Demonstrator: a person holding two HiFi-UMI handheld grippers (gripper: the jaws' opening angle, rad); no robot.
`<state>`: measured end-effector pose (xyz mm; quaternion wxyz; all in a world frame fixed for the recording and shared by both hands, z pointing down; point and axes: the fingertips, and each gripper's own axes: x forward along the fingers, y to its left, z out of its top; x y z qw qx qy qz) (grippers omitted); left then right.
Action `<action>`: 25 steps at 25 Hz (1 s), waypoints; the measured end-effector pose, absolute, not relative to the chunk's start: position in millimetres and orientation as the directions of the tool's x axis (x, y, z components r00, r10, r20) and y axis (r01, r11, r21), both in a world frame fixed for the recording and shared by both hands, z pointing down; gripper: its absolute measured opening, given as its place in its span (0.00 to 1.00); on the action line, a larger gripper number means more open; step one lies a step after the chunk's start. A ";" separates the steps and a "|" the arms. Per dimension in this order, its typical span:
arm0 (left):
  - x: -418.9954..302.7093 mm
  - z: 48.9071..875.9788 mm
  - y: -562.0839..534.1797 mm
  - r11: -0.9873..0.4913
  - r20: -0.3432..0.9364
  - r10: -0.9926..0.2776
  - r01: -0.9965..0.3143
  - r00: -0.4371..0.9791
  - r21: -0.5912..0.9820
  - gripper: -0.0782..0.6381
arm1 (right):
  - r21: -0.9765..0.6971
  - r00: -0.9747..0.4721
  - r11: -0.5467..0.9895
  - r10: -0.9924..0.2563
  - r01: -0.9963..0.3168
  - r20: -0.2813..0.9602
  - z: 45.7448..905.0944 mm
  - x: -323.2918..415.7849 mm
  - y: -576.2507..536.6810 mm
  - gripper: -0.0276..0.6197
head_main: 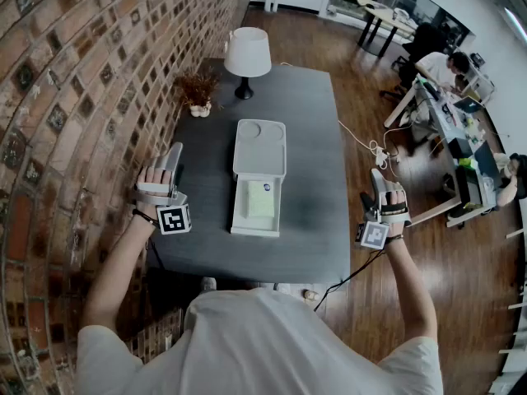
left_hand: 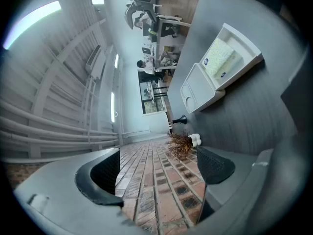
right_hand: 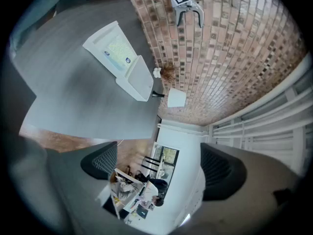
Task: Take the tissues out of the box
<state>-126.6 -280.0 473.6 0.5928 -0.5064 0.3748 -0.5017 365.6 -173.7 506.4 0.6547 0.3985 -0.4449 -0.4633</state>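
A white tissue box (head_main: 258, 220) lies open in the middle of the dark grey table (head_main: 313, 122), with its lid (head_main: 260, 148) flipped back toward the lamp. A pale green pack of tissues (head_main: 262, 199) lies inside the base. My left gripper (head_main: 171, 160) hovers open over the table's left edge, well left of the box. My right gripper (head_main: 378, 179) hangs open beyond the table's right edge, above the floor. The left gripper view shows open jaws (left_hand: 156, 173) with nothing between them and the box (left_hand: 244, 43) far off. In the right gripper view the gripper (right_hand: 159, 165) is empty and the box (right_hand: 105, 38) is distant.
A white table lamp (head_main: 247, 52) and a dried plant (head_main: 198, 89) stand at the table's far end. A brick wall (head_main: 74, 97) runs close along the left. A cable and power strip (head_main: 377, 151) lie on the wooden floor at right. People sit at desks (head_main: 449, 113) beyond.
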 end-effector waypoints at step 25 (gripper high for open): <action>-139.3 510.0 -294.8 -0.172 0.171 -0.976 0.009 0.136 -0.985 0.79 | 0.901 0.014 0.426 -0.904 0.083 0.427 545.4 344.5 -226.8 0.88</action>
